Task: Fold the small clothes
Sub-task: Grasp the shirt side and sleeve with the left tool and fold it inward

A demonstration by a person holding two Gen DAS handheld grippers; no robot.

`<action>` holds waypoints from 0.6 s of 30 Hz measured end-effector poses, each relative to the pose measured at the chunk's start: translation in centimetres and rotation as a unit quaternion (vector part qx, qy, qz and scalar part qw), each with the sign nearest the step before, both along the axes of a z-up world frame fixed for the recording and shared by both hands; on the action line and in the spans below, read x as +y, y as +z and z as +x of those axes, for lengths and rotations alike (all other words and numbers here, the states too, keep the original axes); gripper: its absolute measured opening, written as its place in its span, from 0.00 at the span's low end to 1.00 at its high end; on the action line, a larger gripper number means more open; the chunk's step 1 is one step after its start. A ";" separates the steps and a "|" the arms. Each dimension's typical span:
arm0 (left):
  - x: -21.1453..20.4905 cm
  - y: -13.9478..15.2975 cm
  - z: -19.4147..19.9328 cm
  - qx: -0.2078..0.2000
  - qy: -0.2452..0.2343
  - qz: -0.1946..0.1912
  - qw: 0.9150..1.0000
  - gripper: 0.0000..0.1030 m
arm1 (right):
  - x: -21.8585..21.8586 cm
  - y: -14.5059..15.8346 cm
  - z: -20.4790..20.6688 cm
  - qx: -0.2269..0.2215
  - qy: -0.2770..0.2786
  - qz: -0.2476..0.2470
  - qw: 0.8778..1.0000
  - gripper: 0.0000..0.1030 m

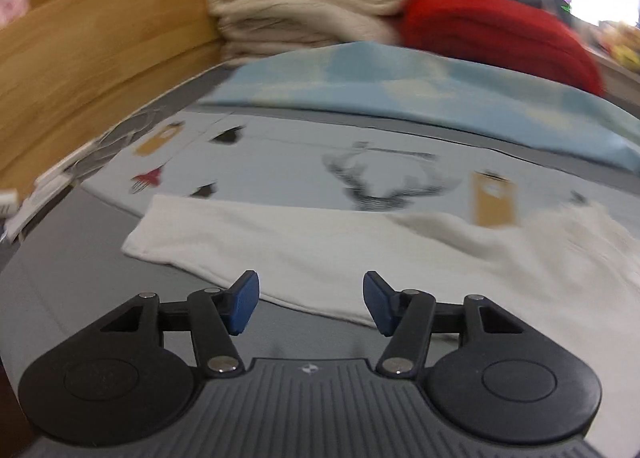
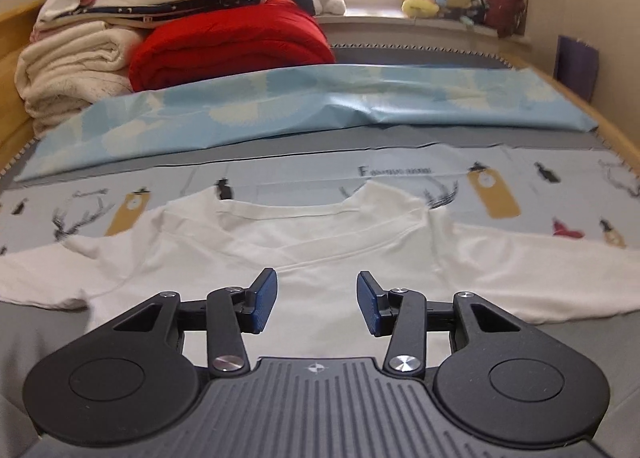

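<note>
With the left tool (image 1: 311, 308) and right tool (image 2: 317, 302) both released and empty above it, the limp, light white cotton T-shirt (image 2: 320, 258) lying flat on the grey bed (image 2: 48, 338) is best pinched at a sleeve edge or hem.

Bed surface and what lies on it.

Before me, the bed (image 2: 400, 142) has a grey cover. A printed sheet (image 2: 500, 178) with antlers and yellow tags lies flat across it, and a white T-shirt (image 2: 320, 258) is spread partly over that sheet. Farther back lie a light-blue patterned cloth (image 2: 280, 98), a folded red blanket (image 2: 228, 46) and stacked cream blankets (image 2: 72, 66).
</note>
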State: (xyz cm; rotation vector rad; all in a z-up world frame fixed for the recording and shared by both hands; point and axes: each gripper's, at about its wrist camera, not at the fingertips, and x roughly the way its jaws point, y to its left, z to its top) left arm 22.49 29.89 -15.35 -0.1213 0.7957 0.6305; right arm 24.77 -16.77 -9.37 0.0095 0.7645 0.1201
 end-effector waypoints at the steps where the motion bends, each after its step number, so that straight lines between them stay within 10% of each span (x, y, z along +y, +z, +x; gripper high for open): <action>1: 1.3 -0.8 0.2 0.001 0.020 -0.008 1.000 0.62 | -0.3 -0.2 0.1 0.002 0.003 0.001 1.000 0.15; 6: 8.0 -4.1 0.7 -0.016 0.090 -0.018 0.996 0.62 | -1.4 -0.7 0.7 0.012 0.007 0.000 1.000 0.05; 12: 15.9 -6.4 -0.5 -0.062 0.183 -0.135 0.972 0.58 | -1.5 -2.1 1.0 0.029 0.034 -0.019 0.999 0.06; 16: 16.8 -7.0 -0.1 -0.050 0.182 -0.141 0.972 0.03 | -1.6 -3.6 1.5 0.056 0.022 -0.021 0.998 0.06; 18: 16.2 -5.7 0.1 -0.059 0.182 -0.124 0.974 0.02 | -1.6 -4.0 1.6 0.059 0.023 -0.019 0.998 0.06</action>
